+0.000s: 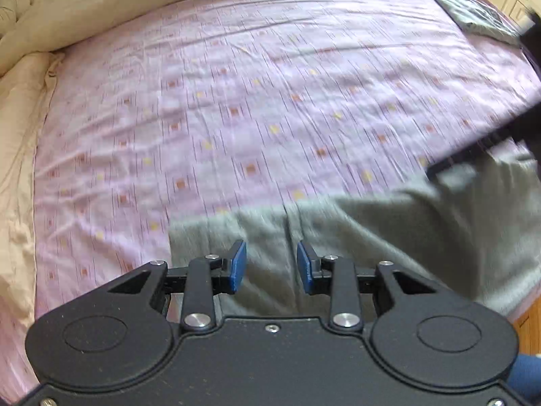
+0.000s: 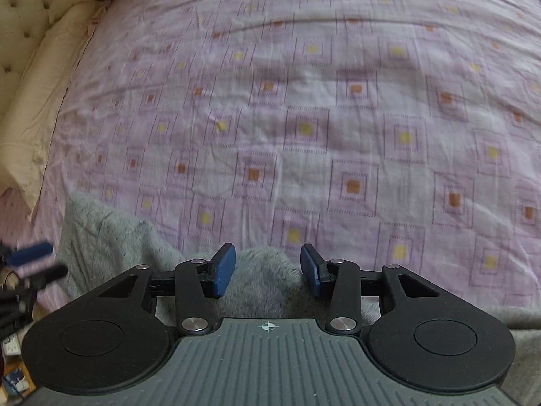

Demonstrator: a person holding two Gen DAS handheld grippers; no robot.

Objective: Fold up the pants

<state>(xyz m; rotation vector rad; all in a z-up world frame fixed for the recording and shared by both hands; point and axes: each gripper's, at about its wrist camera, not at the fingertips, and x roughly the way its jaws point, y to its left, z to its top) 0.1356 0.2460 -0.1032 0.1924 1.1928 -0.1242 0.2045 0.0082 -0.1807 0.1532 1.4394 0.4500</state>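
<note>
Grey fleecy pants [image 1: 372, 230] lie flat along the near edge of a bed, with a seam running between the two legs. My left gripper [image 1: 271, 264] hovers over them, its blue pads [image 1: 238, 264] apart and nothing pinched. In the right wrist view the pants [image 2: 111, 237] spread to the lower left. A hump of the grey cloth sits between the parted pads of my right gripper [image 2: 268, 267], which do not press on it. The right gripper shows as a dark blur [image 1: 473, 152] at the pants' far right end. The left one is a blurred shape [image 2: 30, 260] at the left edge.
A pink sheet [image 1: 236, 101] with small orange and yellow squares covers the bed. A cream duvet [image 1: 20, 135] is bunched along the left side and back, by a tufted headboard [image 2: 20, 6]. A folded grey garment [image 1: 473, 10] lies at the far right corner. Wooden floor [image 1: 527, 318] shows past the bed's edge.
</note>
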